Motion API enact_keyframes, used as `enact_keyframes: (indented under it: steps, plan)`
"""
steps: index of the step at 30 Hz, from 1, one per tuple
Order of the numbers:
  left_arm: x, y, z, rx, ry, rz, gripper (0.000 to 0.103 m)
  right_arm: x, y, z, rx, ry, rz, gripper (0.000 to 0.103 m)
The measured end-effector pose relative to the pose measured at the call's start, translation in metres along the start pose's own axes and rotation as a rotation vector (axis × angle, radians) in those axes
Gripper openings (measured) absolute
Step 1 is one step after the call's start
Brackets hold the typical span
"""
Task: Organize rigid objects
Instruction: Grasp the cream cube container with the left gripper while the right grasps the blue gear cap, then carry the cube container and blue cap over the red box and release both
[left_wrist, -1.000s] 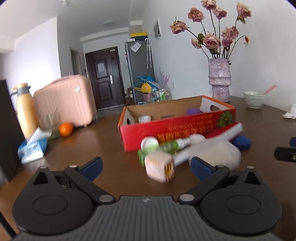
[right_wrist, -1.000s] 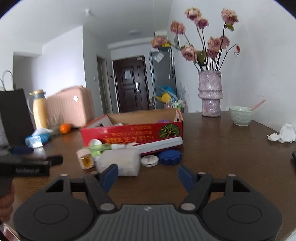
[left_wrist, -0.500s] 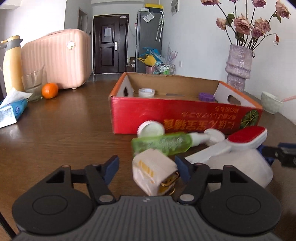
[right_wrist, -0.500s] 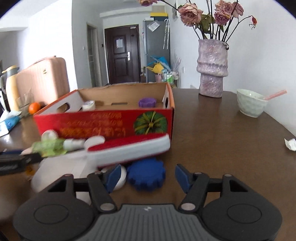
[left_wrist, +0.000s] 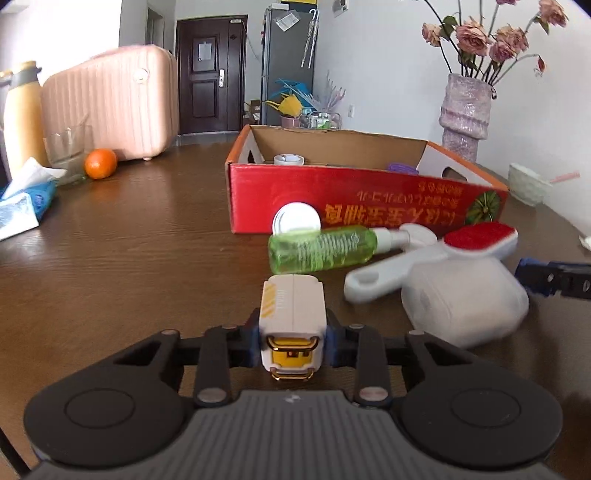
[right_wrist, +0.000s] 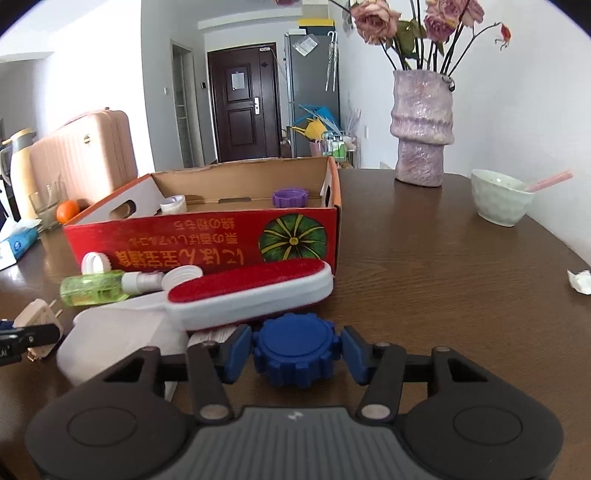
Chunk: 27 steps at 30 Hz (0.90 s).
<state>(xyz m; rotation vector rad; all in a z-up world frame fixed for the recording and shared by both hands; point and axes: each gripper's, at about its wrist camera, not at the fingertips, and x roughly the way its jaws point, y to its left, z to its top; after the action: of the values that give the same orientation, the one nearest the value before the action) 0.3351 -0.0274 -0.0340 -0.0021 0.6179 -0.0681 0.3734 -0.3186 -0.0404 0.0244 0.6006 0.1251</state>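
1. Here, left gripper (left_wrist: 293, 341): jaws closing, pads pressed on a cream plug adapter (left_wrist: 292, 325) lying on the table (left_wrist: 129, 258).
2. Right gripper (right_wrist: 295, 352): jaws closing around a blue cap (right_wrist: 295, 350); contact unclear.
3. Beyond: lint brush (right_wrist: 251, 291), red box (right_wrist: 207, 243).

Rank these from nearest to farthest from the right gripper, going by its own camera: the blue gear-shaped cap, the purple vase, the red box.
1. Blue gear-shaped cap: between the closing jaws of the right gripper.
2. Red box: just beyond, left of centre.
3. Purple vase: far back, on the right.
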Motion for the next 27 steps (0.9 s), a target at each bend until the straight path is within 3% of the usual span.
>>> enact_keyframes:
  steps: [10, 14, 23, 27]
  plan:
    - [-0.091, -0.003, -0.025, 0.060, -0.120, 0.043, 0.032, -0.073, 0.017, -0.028, -0.005, -0.066, 0.092, 0.053]
    - [-0.137, -0.002, -0.033, 0.062, -0.214, 0.084, 0.032, -0.107, 0.028, -0.037, -0.018, -0.110, 0.119, 0.053]
    - [-0.238, -0.014, -0.057, 0.049, -0.425, 0.165, 0.032, -0.218, 0.077, -0.072, -0.123, -0.384, 0.163, 0.053]
    - [-0.277, -0.018, -0.075, 0.037, -0.497, 0.148, 0.032, -0.250, 0.087, -0.093, -0.131, -0.480, 0.186, 0.053]
